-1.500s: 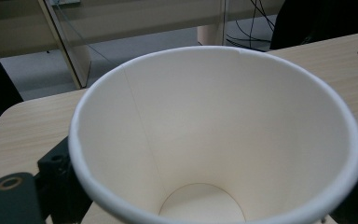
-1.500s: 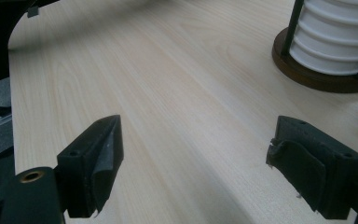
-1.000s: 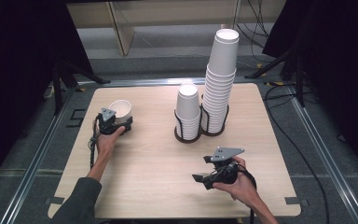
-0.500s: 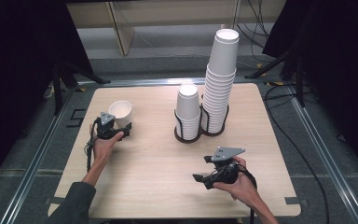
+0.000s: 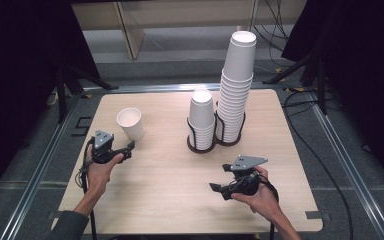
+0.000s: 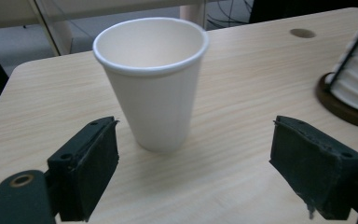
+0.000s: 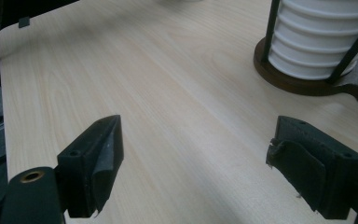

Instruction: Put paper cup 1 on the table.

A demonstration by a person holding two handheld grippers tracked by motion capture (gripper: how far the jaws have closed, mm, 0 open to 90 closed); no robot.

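Left claw (image 6: 193, 172) – jaws spread wide, nothing between the pads, released; the cup (image 6: 153, 79) stands just ahead of them, apart from both pads
Right claw (image 7: 193, 175) – jaws equally wide, empty, over bare table (image 7: 144, 93)
Hard to make out: in the high view both claws (image 5: 129, 146) (image 5: 219, 190) are small and dark, the gap not readable; the rack (image 7: 303, 79) is cut off at the frame edge in the right gripper view
Cup: white paper, upright, rolled rim, empty, tapering to the base, resting on the table
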